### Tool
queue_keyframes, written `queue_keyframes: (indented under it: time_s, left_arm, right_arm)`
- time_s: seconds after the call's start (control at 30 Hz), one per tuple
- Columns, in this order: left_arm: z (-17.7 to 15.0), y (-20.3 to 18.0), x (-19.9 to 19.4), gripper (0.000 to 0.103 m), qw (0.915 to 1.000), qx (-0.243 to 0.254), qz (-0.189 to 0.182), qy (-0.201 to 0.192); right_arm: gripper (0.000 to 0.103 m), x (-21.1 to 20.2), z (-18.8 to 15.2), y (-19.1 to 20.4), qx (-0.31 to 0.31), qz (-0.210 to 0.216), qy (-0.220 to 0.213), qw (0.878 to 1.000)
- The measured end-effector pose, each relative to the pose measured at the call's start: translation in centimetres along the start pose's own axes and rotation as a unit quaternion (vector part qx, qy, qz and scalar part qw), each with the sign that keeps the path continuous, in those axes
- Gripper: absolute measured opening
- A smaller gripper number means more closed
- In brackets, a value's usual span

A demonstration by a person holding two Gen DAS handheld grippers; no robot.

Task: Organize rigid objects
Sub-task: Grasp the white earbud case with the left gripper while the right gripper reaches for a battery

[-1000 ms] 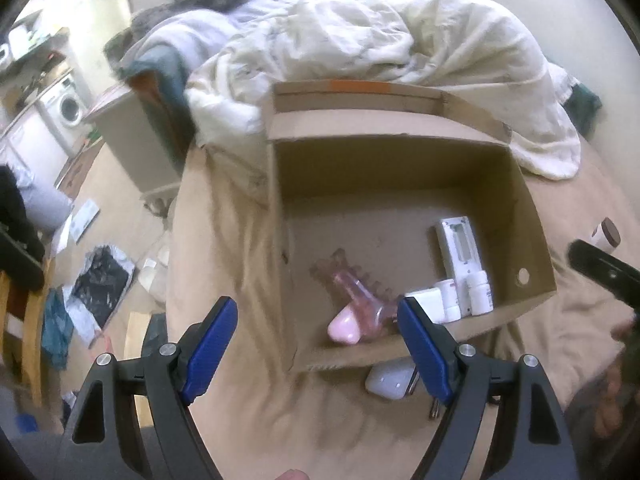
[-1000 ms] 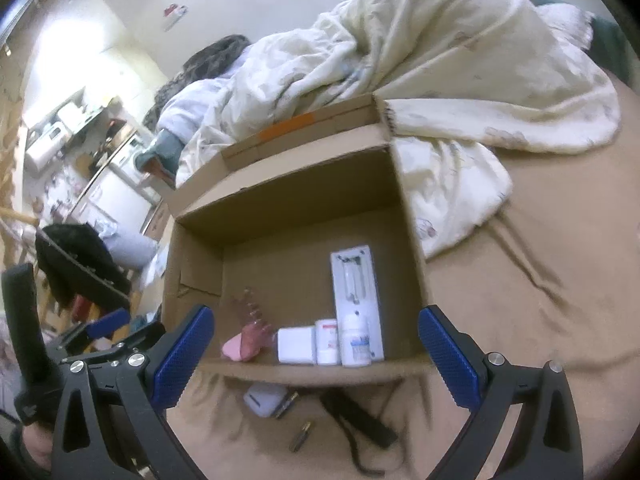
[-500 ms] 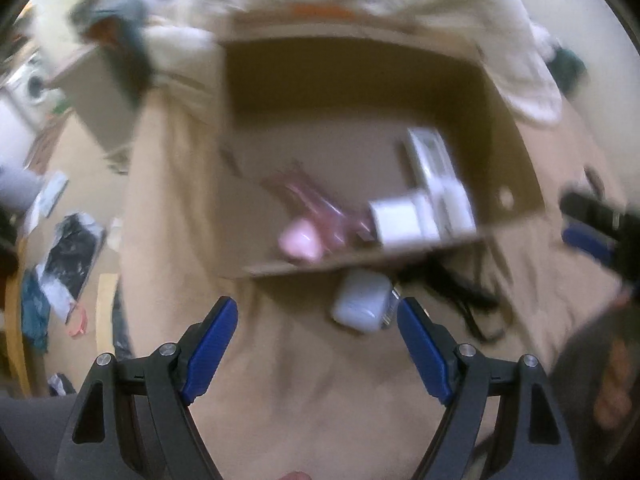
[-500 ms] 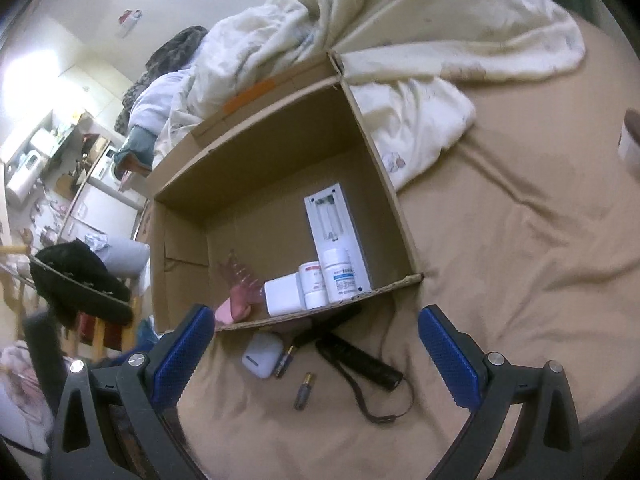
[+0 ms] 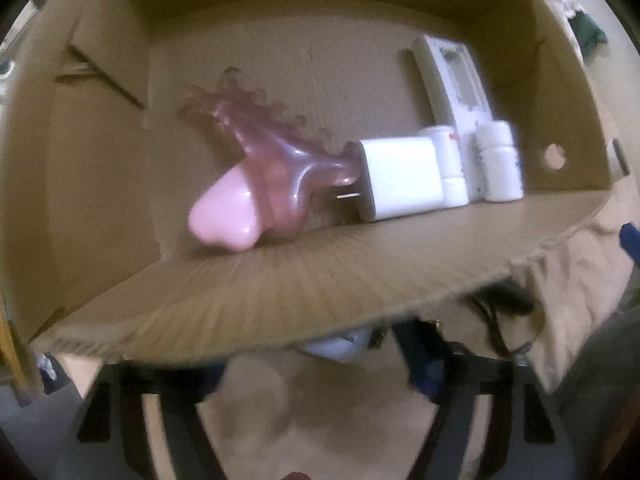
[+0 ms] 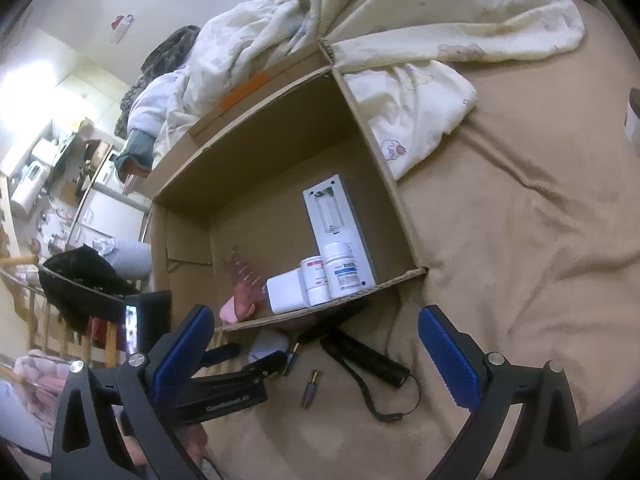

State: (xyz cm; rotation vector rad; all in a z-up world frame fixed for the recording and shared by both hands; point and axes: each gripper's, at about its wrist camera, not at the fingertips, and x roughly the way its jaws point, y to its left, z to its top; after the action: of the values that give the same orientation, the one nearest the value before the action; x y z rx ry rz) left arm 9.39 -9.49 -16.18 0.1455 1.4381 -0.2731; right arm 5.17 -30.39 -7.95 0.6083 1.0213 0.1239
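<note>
The left tongs reach down just outside the near wall of the cardboard box on the bed; their jaws have just been closing around the small white case, though blur hides whether the pads touch it yet. The right tongs hang spread and empty above a loose battery and a black flashlight. Inside the box lie a pink massager, a white charger and two pill bottles.
</note>
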Motion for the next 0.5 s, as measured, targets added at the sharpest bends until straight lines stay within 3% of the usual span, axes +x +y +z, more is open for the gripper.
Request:
queue_keyframes:
  time_s: [0.1,0.5]
  left_arm:
    - [0.0,-0.3,-0.2,0.043,0.9998,0.008,-0.017,-0.005]
    - [-3.4,2.1,-1.7,0.04,0.9993,-0.03,-0.016,0.016]
  right_arm:
    - [0.103,0.2,0.0,-0.2,0.007,0.002,0.005,1.0]
    - [0.103,0.8,-0.2,-0.4,0.018,0.011,0.025,0.999]
